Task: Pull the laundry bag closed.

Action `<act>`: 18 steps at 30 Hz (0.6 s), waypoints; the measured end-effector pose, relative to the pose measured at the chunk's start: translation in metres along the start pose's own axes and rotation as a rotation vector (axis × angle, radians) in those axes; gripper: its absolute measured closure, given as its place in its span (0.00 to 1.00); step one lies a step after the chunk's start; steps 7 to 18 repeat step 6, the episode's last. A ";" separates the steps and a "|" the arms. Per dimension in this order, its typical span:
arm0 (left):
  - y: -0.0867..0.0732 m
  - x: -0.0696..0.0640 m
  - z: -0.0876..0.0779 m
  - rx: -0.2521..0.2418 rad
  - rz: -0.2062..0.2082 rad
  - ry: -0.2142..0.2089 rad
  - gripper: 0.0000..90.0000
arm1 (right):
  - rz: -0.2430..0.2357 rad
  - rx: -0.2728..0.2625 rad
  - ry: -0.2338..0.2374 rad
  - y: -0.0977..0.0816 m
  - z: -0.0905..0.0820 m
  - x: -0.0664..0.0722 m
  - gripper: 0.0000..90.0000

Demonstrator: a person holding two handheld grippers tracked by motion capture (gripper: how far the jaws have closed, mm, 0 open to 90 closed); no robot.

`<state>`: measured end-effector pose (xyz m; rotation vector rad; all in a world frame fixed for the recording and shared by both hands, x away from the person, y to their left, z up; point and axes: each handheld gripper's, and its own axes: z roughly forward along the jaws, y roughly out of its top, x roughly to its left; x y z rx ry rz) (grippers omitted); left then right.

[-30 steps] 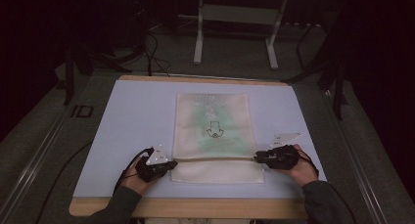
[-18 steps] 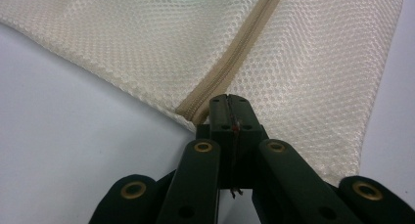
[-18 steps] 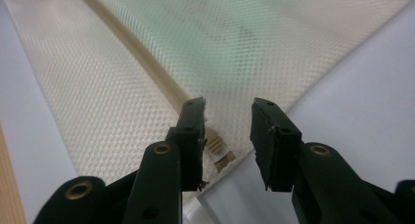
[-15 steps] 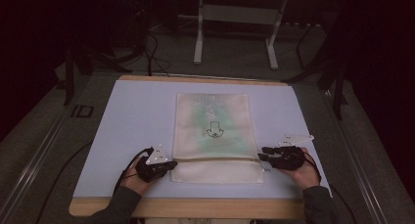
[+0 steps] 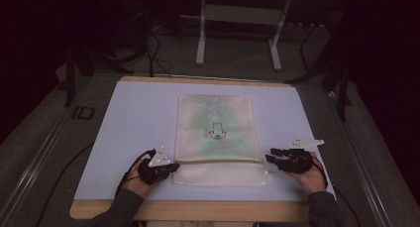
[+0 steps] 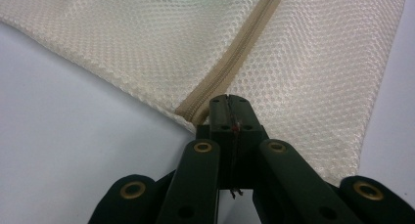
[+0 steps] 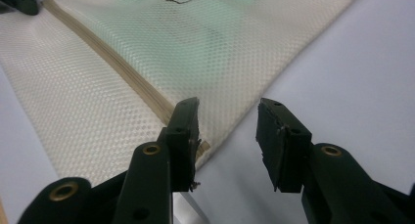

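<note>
White table [image 5: 124, 118] bears a mesh bag [image 5: 215, 138]. Left gripper [image 5: 171, 166] clamps its zip end; right gripper [image 5: 271, 155], jaws just opening, empty, should back off level.

Mesh laundry bag [image 5: 215, 138] flat at desk [image 5: 129, 113] centre, zipper [image 5: 218, 161] across its near end, left gripper [image 5: 173, 167] at zipper's left end, right gripper [image 5: 270, 155] just beside bag's right edge

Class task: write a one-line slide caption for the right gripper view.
Right gripper, jaws open, poised at the zip end of a cream mesh bag on the pale table.
</note>
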<state>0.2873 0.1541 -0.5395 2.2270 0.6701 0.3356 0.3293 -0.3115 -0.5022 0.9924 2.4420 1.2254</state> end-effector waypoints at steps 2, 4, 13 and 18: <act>0.000 0.000 0.000 -0.002 -0.008 -0.002 0.99 | 0.004 0.001 -0.004 -0.001 0.000 -0.001 0.67; 0.000 0.000 0.000 -0.004 -0.010 -0.001 0.99 | 0.009 -0.002 -0.008 -0.002 0.000 -0.002 0.66; 0.000 0.000 -0.001 -0.010 -0.009 -0.003 0.99 | 0.011 -0.006 -0.012 -0.002 -0.001 -0.003 0.66; 0.000 0.000 -0.001 -0.010 -0.009 -0.003 0.99 | 0.011 -0.006 -0.012 -0.002 -0.001 -0.003 0.66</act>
